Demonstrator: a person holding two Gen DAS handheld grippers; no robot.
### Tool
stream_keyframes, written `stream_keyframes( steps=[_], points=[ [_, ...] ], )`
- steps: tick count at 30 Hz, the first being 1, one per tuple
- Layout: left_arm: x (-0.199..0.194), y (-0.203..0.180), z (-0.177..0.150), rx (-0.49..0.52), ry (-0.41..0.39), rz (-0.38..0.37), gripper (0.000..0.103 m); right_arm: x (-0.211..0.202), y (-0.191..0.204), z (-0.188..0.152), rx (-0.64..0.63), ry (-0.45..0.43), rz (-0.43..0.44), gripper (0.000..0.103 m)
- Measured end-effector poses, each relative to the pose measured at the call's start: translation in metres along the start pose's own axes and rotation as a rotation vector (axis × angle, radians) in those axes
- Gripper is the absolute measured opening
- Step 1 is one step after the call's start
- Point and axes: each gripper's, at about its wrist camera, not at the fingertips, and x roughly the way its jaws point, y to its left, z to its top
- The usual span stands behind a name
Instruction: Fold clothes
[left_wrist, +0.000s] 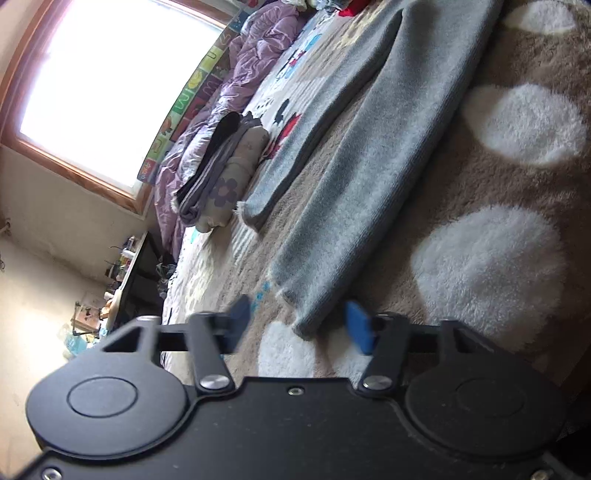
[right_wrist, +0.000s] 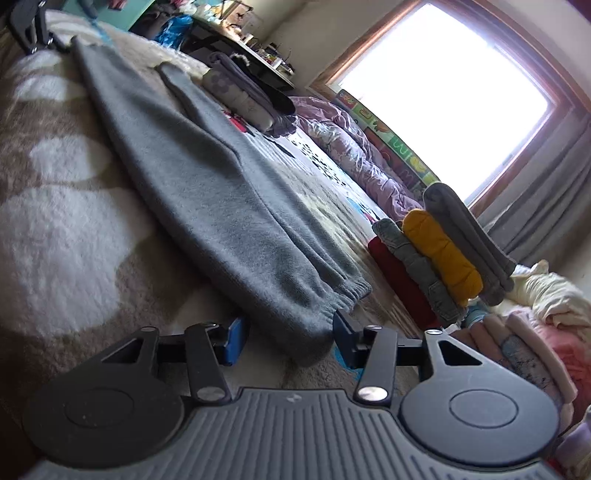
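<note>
Between the blue pads of our left gripper (left_wrist: 300, 326) sits one hem corner of the grey sweatpants (left_wrist: 373, 155), and honestly the jaws look only partly spread, with daylight on both sides of the fabric, so nothing is pinched there as far as we can see. Same story on the other side: our right gripper (right_wrist: 286, 338) frames the elastic waistband end (right_wrist: 332, 299) of the same pants, pads standing a little off the cloth, not clamped on it.

Moving out, the pants lie flat and stretched long across a fluffy brown blanket with white spots (left_wrist: 517, 122). In the right view the left gripper shows up tiny at the far left end of the pants.

Further off, on the far side of the pants, a small folded pile with a flower print (left_wrist: 229, 184) sits on the bed, and a rumpled purple duvet (left_wrist: 236, 77) lies just beyond it under the bright window (left_wrist: 110, 85). Near right in the right view we've got a stack of folded clothes (right_wrist: 439, 254): red, denim, mustard yellow, grey on top. Pink and cream stuff (right_wrist: 535, 332) is heaped just right of that.
</note>
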Motion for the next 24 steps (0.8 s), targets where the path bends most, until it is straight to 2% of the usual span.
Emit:
stream_keyframes(
  steps=[1,2,3,4,7,11,15,20,24],
  points=[
    [0.002,0.0,0.0,0.004,0.003,-0.008,0.031,0.001,-0.002,0.0,0.012,0.003,0.005,0.042],
    [0.003,0.001,0.0,-0.003,0.004,-0.013,0.017,0.003,-0.004,0.0,0.024,0.004,0.011,0.04],
    [0.003,0.004,0.0,-0.017,0.004,-0.018,0.009,0.003,-0.007,0.0,0.045,0.002,0.02,0.035],
    [0.002,0.008,0.002,-0.047,-0.007,-0.018,0.009,0.004,-0.012,0.001,0.077,-0.005,0.032,0.028],
    [-0.003,0.027,0.007,-0.169,-0.058,-0.012,0.007,0.003,-0.028,0.003,0.185,-0.035,0.061,0.017],
    [-0.002,0.048,0.016,-0.322,-0.112,0.002,0.006,0.004,-0.054,0.002,0.349,-0.089,0.078,0.016],
    [0.018,0.063,0.032,-0.413,-0.116,0.032,0.005,0.012,-0.082,-0.001,0.525,-0.14,0.109,0.015],
    [0.046,0.081,0.052,-0.523,-0.111,0.035,0.005,0.037,-0.101,0.003,0.597,-0.163,0.11,0.014],
    [0.065,0.085,0.062,-0.562,-0.088,0.029,0.004,0.055,-0.113,0.009,0.655,-0.167,0.112,0.014]
  ],
)
